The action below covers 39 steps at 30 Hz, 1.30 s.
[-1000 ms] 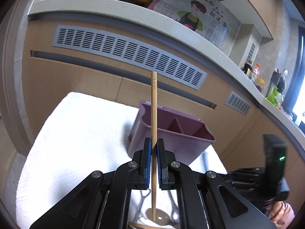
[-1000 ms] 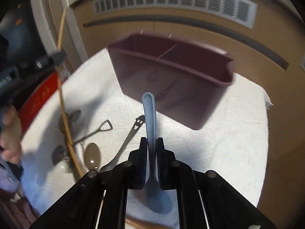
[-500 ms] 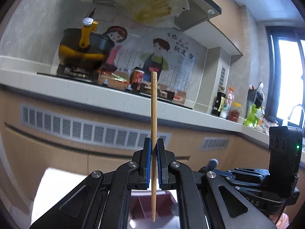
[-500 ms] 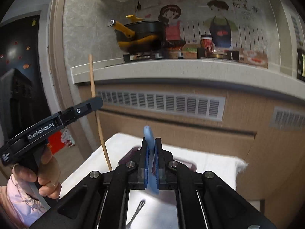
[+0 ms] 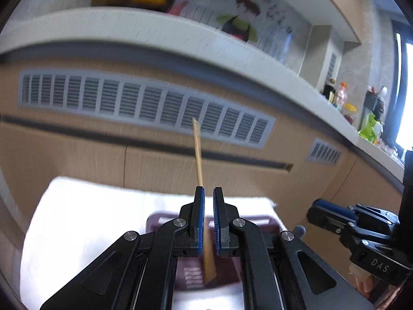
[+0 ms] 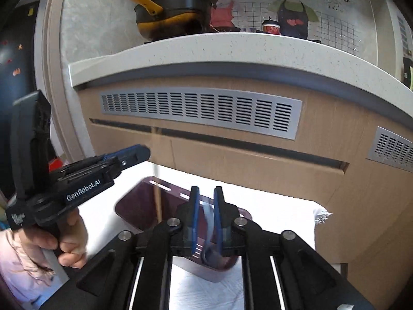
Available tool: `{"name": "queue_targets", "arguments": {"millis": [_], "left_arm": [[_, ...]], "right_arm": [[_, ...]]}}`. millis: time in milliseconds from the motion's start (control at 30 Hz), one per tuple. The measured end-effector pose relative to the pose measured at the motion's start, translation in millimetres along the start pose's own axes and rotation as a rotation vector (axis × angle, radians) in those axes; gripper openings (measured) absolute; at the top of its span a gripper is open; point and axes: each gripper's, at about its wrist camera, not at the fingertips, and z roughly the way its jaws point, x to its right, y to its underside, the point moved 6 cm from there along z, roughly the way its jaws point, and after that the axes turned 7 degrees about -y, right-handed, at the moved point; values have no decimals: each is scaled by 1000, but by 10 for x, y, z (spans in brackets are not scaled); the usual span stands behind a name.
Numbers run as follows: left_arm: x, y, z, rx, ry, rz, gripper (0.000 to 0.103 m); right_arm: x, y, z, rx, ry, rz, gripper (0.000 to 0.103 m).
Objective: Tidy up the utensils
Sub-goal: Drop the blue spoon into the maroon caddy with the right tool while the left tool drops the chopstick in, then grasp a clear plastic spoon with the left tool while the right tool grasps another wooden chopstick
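A purple divided caddy [image 5: 160, 222] stands on a white towel [image 5: 90, 219], directly under both grippers. My left gripper [image 5: 208, 188] has its pads a narrow slit apart. The bamboo chopstick [image 5: 197, 149] leans tilted and blurred between them, off the right pad, its lower end down in the caddy. In the right wrist view the same chopstick [image 6: 158, 193] is a faint streak just past the left gripper [image 6: 136, 152], over the caddy [image 6: 134, 201]. The jaws of my right gripper [image 6: 206, 188] are opening. The blue spoon [image 6: 208, 222] hangs blurred and loose between them, its bowl inside the caddy.
Close behind the towel [image 6: 284, 214] a wooden cabinet front with grey vent grilles [image 6: 201, 111] rises to a pale countertop [image 6: 232, 49] carrying a black and yellow pan [image 6: 170, 18]. A person's hand [image 6: 69, 248] holds the left gripper's handle. Bottles [image 5: 340, 95] stand far right on the counter.
Both grippers rose from the towel and now hover over the caddy. The chopstick tilted and slid down between the left pads. The right jaws spread and the spoon dropped lower.
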Motion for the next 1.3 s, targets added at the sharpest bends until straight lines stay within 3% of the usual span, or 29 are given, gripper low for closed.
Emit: {"name": "queue_targets", "arguments": {"millis": [100,133,233,267,300,433,467,533,633,833,1000,1100,1167,1300], "left_arm": [[-115,127,-102,-40,-39,0,10],[-139,181,-146,-51,-49,1,17],[-230,381,-286,-90,-96,6,37],[-263,448,-330,-102,-110,7,37],[-292,507,-372,-112,-119,6,37],[-411,719,-541,-158,-114,-43,37],[-431,764,-581,-168,-113,-48,37],[-494,926,-672,-203,-133,-43,44],[-579,1189,-786,-273,-156,-24,47],[-773,1691,-1061,-398,-204,0,53],[-892,1924,-1209,-445,-201,-45,54],[-871,2026,-1196,-488,-171,-74,54],[-834,2052,-1195,-497,-161,-69,54],[-772,2035,-1109,-500,-149,-81,56]], "right_arm": [[2,142,-56,14,18,-5,35],[4,174,-71,13,26,-10,38],[-35,353,-172,20,80,-40,68],[-51,413,-200,18,106,-54,79],[-64,450,-220,16,126,-66,84],[-137,593,-332,-8,145,-102,93],[-155,623,-390,-3,125,-97,102],[-174,705,-436,-17,112,-84,103],[-265,947,-357,-103,61,-98,103],[-731,1641,-158,-320,-113,-186,103],[-1154,1887,-33,-373,-221,-264,103],[-1290,1929,127,-378,-179,-326,101],[-1243,1890,237,-356,-84,-347,101],[-865,1774,333,-339,81,-250,101]]}}
